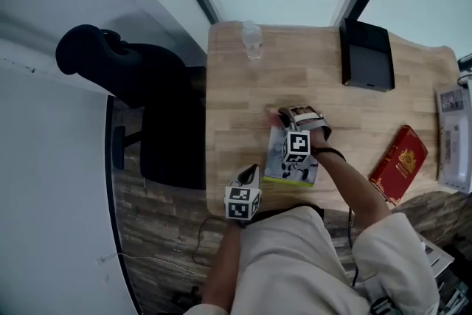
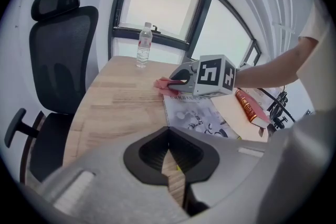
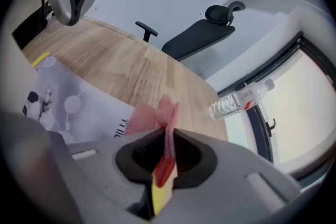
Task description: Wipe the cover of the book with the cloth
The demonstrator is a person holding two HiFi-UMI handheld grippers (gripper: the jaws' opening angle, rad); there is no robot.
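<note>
Wooden table (image 1: pixel 236 85) beneath outstretched arm (image 1: pixel 346 177), right claw (image 3: pixel 167 136) tight on pink cloth (image 3: pixel 157 115) at edge of book (image 3: pixel 68 102); left claw (image 2: pixel 170 162) closed, empty.

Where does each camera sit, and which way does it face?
Head view: on the person's head, facing steeply down at table, book, left arm, right arm.
Left gripper view: on the left gripper, facing across the table to the window; right arm shows.
Right gripper view: on the right gripper, facing the chair over jaws shut on the cloth.
Both gripper views share book and bottle.
</note>
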